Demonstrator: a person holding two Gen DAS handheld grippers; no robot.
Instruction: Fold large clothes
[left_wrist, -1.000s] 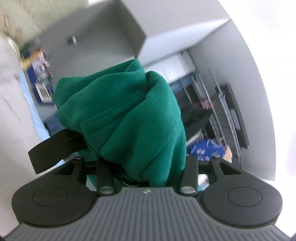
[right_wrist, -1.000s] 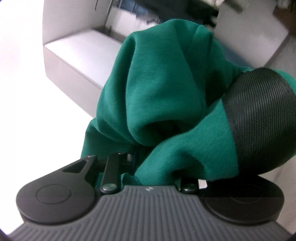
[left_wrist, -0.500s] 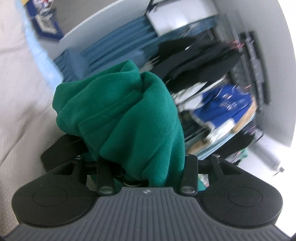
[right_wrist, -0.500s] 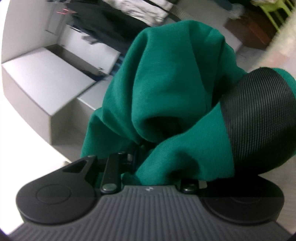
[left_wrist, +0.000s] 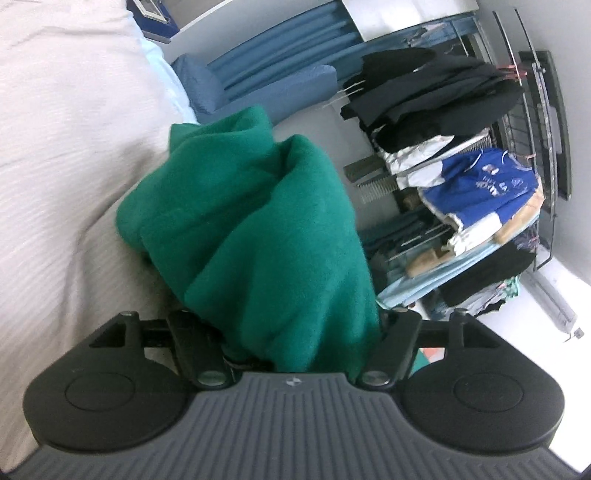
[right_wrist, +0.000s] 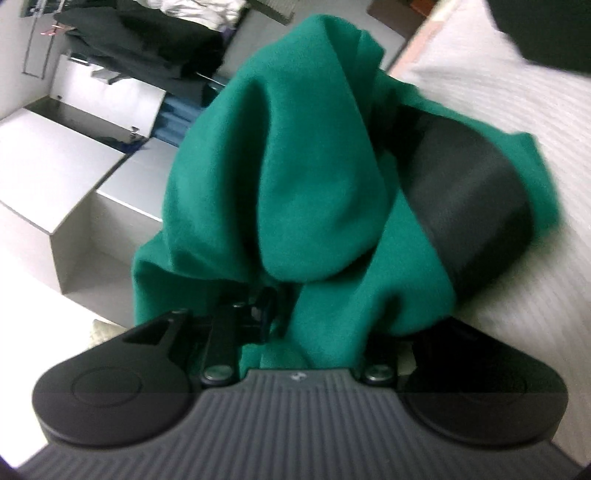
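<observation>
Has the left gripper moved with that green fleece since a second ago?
Yes. The left gripper has dropped, green fleece between its jaws, which have just been opening: earlier the ceiling showed behind it, now the white bedspread and clothes rack do.

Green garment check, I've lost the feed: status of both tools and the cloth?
Both tools just opening, green garment bunched between the jaws of left tool and right tool. Garment at the white bed. Nothing blocking.
</observation>
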